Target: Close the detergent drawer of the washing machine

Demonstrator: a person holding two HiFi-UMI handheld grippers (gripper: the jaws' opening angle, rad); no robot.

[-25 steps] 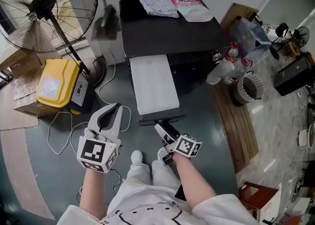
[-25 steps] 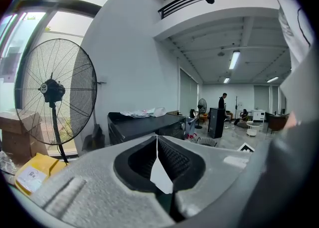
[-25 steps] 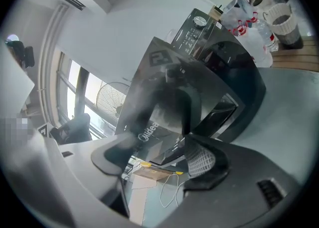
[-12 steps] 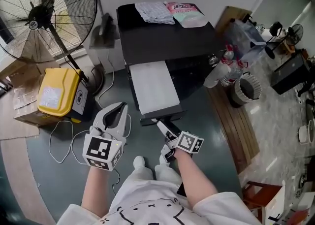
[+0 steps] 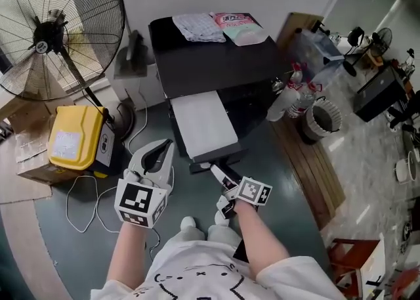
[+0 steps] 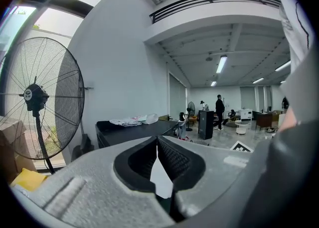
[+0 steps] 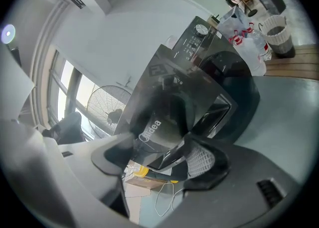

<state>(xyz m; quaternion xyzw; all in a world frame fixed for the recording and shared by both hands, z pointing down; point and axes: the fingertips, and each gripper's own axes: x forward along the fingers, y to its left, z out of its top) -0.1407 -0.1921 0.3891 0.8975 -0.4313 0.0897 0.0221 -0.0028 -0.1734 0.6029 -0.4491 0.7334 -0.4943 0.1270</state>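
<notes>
The black washing machine [image 5: 216,62] stands ahead of me with its detergent drawer [image 5: 205,125] pulled far out, its white top facing up. My right gripper [image 5: 217,171] is at the drawer's black front panel [image 5: 220,159], jaws closed across it. In the right gripper view the panel with its brand lettering [image 7: 154,127] runs between the two pads of that gripper [image 7: 164,147]. My left gripper [image 5: 167,144] hangs left of the drawer, shut and empty, apart from it. The left gripper view shows this gripper [image 6: 157,144] with its jaws meeting on nothing.
A folded cloth [image 5: 197,26] and a pink packet [image 5: 239,26] lie on the machine's top. A big floor fan [image 5: 52,29], a yellow box [image 5: 72,141] and loose cables [image 5: 92,190] are at the left. Bottles [image 5: 292,98], a basket [image 5: 321,118] and a wooden board [image 5: 315,167] are at the right.
The right gripper has stayed on the drawer's front and the drawer looks slightly shorter, pushed in a little. The left gripper has barely moved. The head view has shifted.
</notes>
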